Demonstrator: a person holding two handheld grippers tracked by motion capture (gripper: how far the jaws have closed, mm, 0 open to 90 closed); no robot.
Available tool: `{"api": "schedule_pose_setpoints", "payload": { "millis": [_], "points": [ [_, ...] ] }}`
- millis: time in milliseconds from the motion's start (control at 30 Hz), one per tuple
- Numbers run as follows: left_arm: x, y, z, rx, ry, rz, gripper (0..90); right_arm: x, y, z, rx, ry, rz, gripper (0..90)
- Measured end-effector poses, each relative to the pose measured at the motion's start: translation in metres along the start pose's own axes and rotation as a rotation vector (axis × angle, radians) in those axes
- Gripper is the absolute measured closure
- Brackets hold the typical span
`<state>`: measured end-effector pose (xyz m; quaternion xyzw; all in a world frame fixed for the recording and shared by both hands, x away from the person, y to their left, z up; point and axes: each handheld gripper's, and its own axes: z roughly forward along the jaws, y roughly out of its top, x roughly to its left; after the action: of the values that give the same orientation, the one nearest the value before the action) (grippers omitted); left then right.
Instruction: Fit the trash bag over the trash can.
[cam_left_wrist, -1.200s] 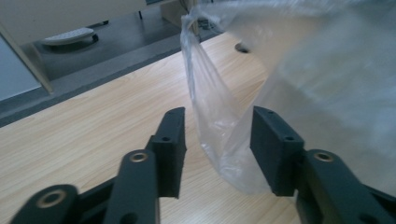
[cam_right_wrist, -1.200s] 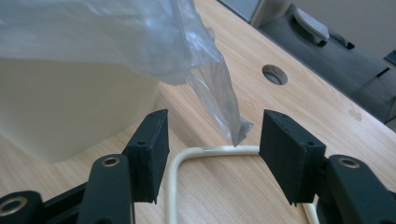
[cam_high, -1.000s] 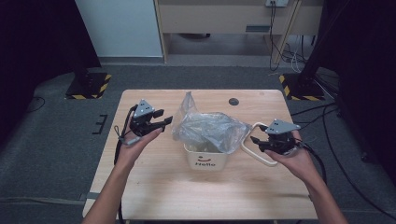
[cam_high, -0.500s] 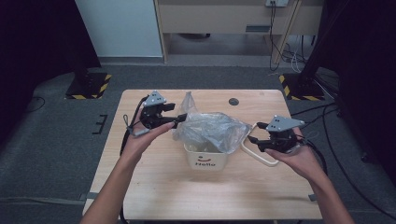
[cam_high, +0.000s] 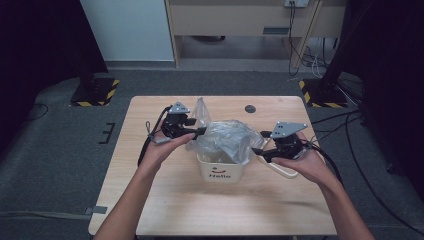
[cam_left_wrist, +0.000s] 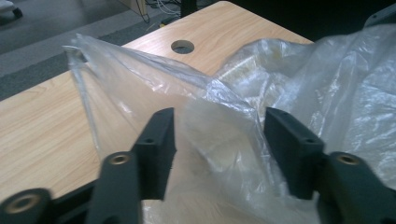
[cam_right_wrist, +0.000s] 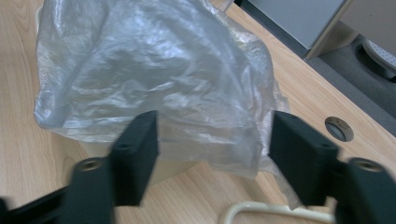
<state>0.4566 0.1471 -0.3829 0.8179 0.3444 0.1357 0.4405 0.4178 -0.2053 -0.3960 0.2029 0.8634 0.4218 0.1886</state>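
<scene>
A crumpled clear plastic bag sits in and over a small white bin marked "Hello" at the table's middle. My left gripper is at the bag's left side. In the left gripper view its jaws stand apart with loose bag film between them, unpressed; they have just been closing. My right gripper is at the bag's right side. Its jaws are open after widening a little, with the bag just ahead of them and the bin's wall below.
The bin's white loop handle lies on the wooden table under my right gripper, and its curve is near the right jaws. A round cable hole is at the table's far side. Cables trail off both edges.
My left gripper has moved right, from the table's left part up to the bag's left edge. My right gripper has shifted a little left and up toward the bag.
</scene>
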Motion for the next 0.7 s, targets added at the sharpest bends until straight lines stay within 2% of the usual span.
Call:
{"api": "schedule_pose_setpoints", "payload": {
  "millis": [133, 333, 400, 500, 700],
  "points": [
    [-0.001, -0.004, 0.001, -0.003, 0.003, 0.002, 62.6, 0.002, -0.001, 0.005, 0.013, 0.015, -0.017, 64.1],
    [-0.008, -0.006, 0.001, -0.006, 0.040, 0.046, 84.2, 0.004, 0.000, 0.003, 0.013, 0.024, -0.024, 83.4],
    [-0.010, -0.005, 0.000, -0.011, 0.055, 0.057, 87.9, 0.004, 0.000, 0.001, 0.021, 0.026, -0.023, 87.4],
    [-0.014, -0.005, -0.003, -0.031, 0.079, 0.069, 89.7, 0.004, 0.000, -0.002, 0.019, 0.026, -0.029, 88.5],
    [-0.020, -0.010, -0.014, -0.079, 0.090, 0.051, 90.0, 0.008, -0.001, -0.012, 0.006, 0.032, -0.041, 90.0]
  ]
}}
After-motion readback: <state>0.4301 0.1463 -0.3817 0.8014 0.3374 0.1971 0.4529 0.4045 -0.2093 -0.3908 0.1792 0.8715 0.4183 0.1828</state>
